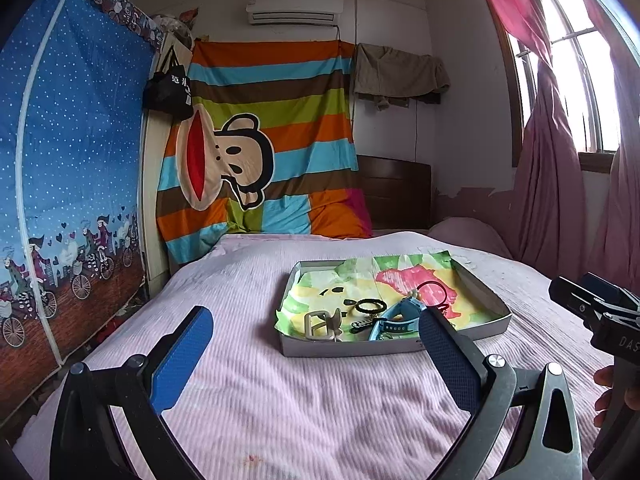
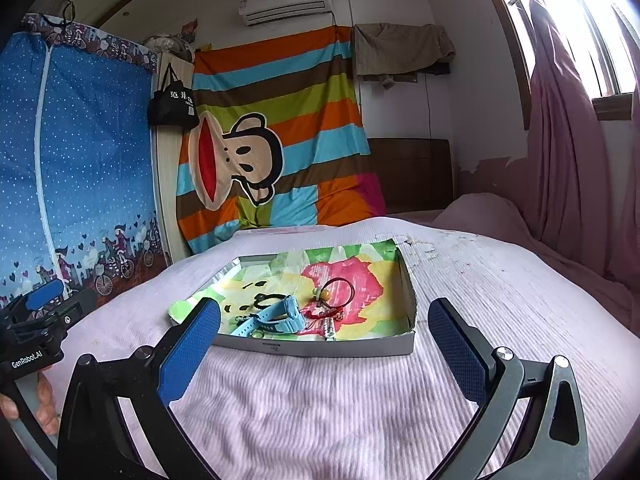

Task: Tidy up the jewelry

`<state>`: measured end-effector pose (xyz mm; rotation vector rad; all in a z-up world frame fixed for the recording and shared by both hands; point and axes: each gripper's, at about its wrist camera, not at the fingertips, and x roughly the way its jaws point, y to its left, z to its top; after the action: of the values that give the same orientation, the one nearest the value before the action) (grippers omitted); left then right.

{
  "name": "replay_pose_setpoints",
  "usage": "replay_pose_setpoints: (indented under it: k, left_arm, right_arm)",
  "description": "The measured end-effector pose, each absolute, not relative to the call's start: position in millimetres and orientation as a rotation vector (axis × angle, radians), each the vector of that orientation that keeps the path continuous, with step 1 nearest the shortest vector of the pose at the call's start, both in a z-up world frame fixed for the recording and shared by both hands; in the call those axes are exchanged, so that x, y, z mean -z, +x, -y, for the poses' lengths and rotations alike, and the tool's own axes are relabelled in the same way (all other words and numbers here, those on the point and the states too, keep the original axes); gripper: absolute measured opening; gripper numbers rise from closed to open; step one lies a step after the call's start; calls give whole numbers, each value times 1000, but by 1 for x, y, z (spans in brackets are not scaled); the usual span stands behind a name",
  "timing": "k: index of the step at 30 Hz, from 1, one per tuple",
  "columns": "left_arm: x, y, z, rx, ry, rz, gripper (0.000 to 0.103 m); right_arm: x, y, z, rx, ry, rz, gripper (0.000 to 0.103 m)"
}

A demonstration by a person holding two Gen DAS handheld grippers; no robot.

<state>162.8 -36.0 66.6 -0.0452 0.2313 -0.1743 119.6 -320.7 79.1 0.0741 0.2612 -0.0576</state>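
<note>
Blue watch (image 1: 394,316) partly behind a tool finger (image 1: 448,356); small trinkets (image 2: 328,328) too tiny to identify.

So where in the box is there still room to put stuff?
The far half of the box, over the pink and green paper, is bare. The near edge is crowded: blue watch, red charm, black ring, buckle.

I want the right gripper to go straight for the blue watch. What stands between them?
Only the tray's near wall. The right gripper is open above the bedspread, and the watch lies inside the tray behind that low wall, so come in from above.
</note>
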Motion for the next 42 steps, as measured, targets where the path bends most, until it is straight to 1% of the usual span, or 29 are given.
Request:
replay_pose_setpoints:
  k: [8,15,24,42]
  left_arm:
    - [-67,156,38,189,-63,-256,103]
    - [-54,143,29,182,-54,-253,103]
    - [-43,121,25,175,-71,-272,103]
    - [-31,86,25,135,-53,-332,103]
  right_arm:
    - [-76,105,310,46,67,-285,102]
    - [-70,99,307,46,57,-302,102]
    - [-53,76,309,56,59,-314,102]
    - [-46,28,318,61,76,-312,102]
